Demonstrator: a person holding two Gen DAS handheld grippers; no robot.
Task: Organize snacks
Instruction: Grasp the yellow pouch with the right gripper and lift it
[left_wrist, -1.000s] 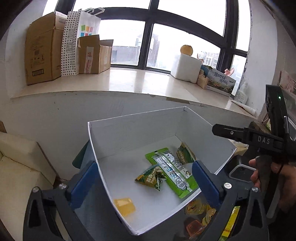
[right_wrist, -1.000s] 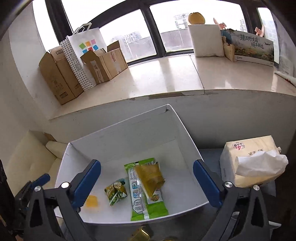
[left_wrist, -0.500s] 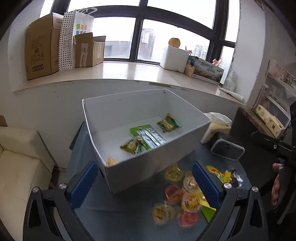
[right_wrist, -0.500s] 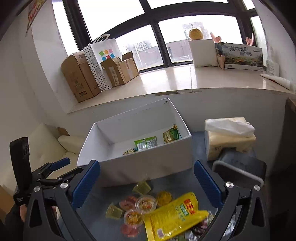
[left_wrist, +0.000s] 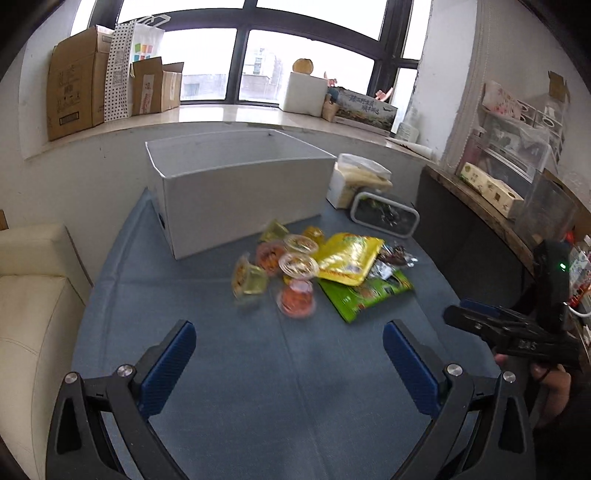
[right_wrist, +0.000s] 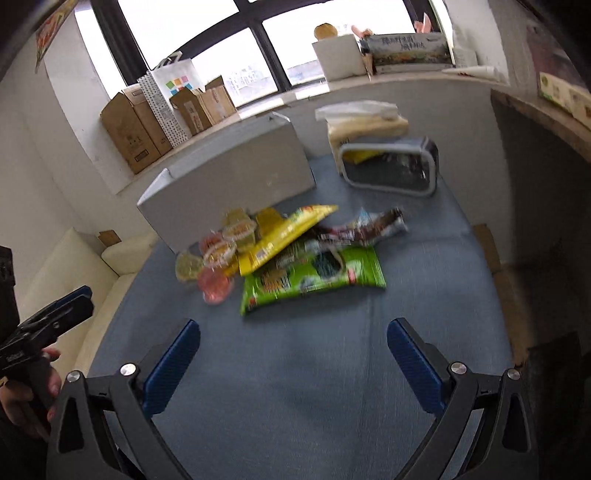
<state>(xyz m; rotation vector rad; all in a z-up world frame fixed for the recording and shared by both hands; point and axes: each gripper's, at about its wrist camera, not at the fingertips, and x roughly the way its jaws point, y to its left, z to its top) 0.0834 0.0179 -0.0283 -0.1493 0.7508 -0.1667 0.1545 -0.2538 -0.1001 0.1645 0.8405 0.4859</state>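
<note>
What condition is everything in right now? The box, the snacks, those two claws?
White box: upright, top open.
Yellow bag: lying flat, overlapping the green bag.
Green bag: flat on the table.
Jelly cups: clustered loose beside the box.
Tissue pack: open, tissue sticking out.
Left claw: open, empty.
Right claw: open, empty.

Cardboard boxes (left_wrist: 77, 96) and a dotted paper bag (left_wrist: 127, 70) line the windowsill; a tissue pack (left_wrist: 356, 179) stands nearby.

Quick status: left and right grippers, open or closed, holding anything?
Left gripper: open, holding nothing, above the blue table.
Right gripper: open, holding nothing, short of the snack pile.
</note>
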